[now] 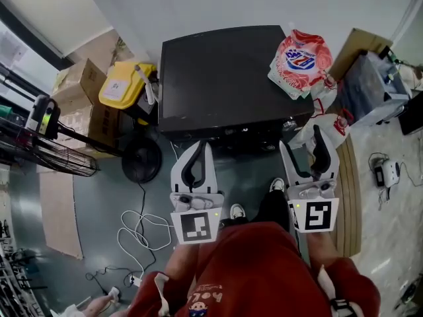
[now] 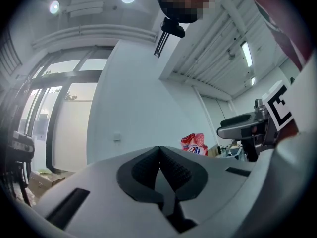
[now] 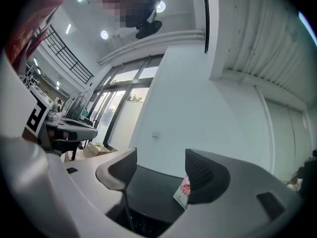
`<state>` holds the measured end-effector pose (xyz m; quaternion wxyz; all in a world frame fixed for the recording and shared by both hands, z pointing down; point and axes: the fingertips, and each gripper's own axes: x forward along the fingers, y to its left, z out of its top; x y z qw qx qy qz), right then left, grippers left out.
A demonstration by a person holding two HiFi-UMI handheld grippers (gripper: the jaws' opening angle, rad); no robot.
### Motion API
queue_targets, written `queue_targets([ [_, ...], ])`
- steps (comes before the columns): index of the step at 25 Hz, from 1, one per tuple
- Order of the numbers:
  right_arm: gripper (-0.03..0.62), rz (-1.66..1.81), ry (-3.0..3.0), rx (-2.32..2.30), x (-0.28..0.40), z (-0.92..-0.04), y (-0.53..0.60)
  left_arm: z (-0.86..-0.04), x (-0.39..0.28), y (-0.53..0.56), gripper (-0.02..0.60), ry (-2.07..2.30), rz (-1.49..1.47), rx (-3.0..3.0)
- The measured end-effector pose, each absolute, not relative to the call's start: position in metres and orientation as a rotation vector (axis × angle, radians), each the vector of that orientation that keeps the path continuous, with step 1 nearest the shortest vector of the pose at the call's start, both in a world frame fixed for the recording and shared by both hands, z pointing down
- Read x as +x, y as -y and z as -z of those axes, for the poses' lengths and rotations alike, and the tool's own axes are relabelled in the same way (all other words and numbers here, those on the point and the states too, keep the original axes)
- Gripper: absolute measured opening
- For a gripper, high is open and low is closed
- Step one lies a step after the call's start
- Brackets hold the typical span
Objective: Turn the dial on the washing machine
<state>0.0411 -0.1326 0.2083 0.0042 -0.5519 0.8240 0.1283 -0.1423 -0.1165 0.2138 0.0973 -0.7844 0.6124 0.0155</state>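
Note:
The black washing machine (image 1: pixel 225 78) stands against the wall, seen from above; its front panel (image 1: pixel 244 132) shows only as a thin strip, with a small round knob (image 1: pixel 289 125) near its right end. A red and white detergent bag (image 1: pixel 301 61) lies on the lid's right rear corner. My left gripper (image 1: pixel 199 145) hangs shut and empty in front of the machine's left half, pads (image 2: pixel 173 170) touching. My right gripper (image 1: pixel 302 140) is open and empty just before the right front corner. Between its jaws (image 3: pixel 161 157) I see the lid (image 3: pixel 153 182) and the bag (image 3: pixel 184 190).
A yellow container (image 1: pixel 125 83) and cardboard boxes (image 1: pixel 79 81) stand left of the machine, with a black round object (image 1: pixel 141 158) below them. White cable (image 1: pixel 142 233) loops on the floor. A wire rack (image 1: pixel 39 150) is at far left, boxes and clutter (image 1: pixel 370 78) at right.

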Motion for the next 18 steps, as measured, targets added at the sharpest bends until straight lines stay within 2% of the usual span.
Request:
queue_targets([
  [10,0.306,-0.351,-2.582,-1.707,0.038,-0.213,0.147,-0.215,-0.158,0.123,0.009,-1.907,-0.023,-2.262],
  [18,0.255,-0.308,-2.614,-1.699,0.034,-0.223,0.148,-0.214,-0.163,0.126,0.009,-1.912,-0.039,-2.259],
])
